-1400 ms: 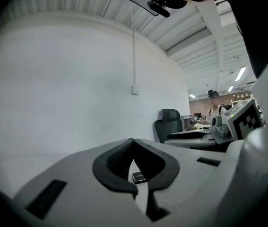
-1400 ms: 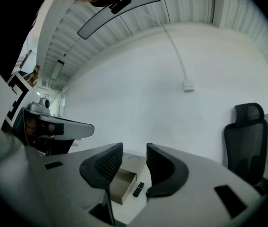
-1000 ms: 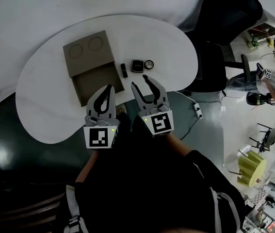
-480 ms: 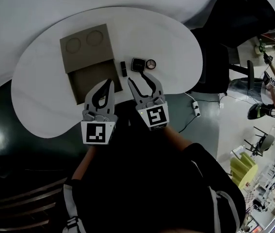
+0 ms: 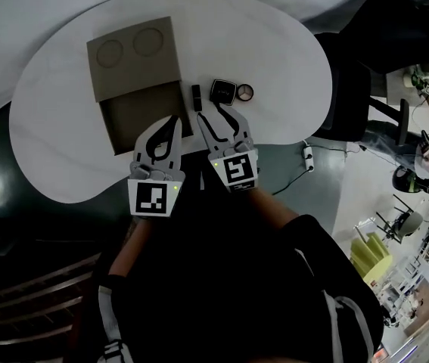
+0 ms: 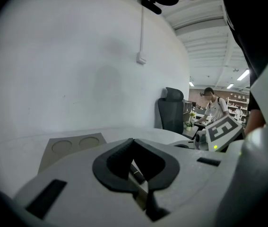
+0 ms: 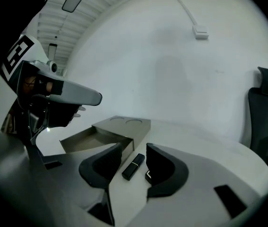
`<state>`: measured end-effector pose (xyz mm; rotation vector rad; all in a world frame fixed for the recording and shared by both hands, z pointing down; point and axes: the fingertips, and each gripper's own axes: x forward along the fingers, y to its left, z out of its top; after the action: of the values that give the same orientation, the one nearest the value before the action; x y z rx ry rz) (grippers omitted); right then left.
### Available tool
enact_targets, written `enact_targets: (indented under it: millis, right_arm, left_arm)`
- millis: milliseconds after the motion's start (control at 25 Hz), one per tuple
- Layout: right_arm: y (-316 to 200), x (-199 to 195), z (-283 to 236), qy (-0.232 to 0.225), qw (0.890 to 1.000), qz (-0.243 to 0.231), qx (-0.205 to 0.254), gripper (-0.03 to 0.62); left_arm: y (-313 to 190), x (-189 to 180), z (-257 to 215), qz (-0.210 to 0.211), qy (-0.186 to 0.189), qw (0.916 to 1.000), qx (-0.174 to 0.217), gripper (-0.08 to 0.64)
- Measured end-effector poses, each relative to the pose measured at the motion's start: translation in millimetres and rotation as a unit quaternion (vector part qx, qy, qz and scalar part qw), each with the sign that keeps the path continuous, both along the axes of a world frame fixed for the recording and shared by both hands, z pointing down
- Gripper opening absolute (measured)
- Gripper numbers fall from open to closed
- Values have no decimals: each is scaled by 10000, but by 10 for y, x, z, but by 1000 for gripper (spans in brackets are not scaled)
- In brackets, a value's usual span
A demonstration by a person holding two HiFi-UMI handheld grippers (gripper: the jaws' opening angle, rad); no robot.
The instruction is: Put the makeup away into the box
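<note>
Progress is judged to be at its very start: none of the makeup has been stowed, and three items remain out on the white kidney-shaped worktop (image 5: 275,59). Nearest the person, the left gripper (image 5: 173,121) (image 6: 133,141) is seen with its jaws closed tip to tip on nothing, poised over the near end of the open drawer. The right gripper (image 5: 216,121) (image 7: 134,149) is seen with its jaws partly apart and nothing held.

Just beyond the right gripper, the black oblong lipstick tube (image 5: 196,97) (image 7: 134,166) lies flat on the worktop. It is in line with the gap between those jaws, is untouched, and sits close beside the drawer's right wall. To its right lie the black square compact (image 5: 222,91) and, just beside that, the small round dark-rimmed pot (image 5: 245,92).

The drawer of the brown cardboard box (image 5: 135,66) (image 7: 124,126) appears empty where it can be seen. The lipstick tube is judged the likeliest first pick.
</note>
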<state>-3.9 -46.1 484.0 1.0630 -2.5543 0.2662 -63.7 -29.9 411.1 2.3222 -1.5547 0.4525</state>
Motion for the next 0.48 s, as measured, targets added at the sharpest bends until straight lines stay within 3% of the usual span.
enact_targets:
  millis: [480]
  right_arm:
    - [-32,-181,518,475,9971,-301,-514,170]
  left_arm:
    - [-39,-15,377,25,-34,9987,-507,8]
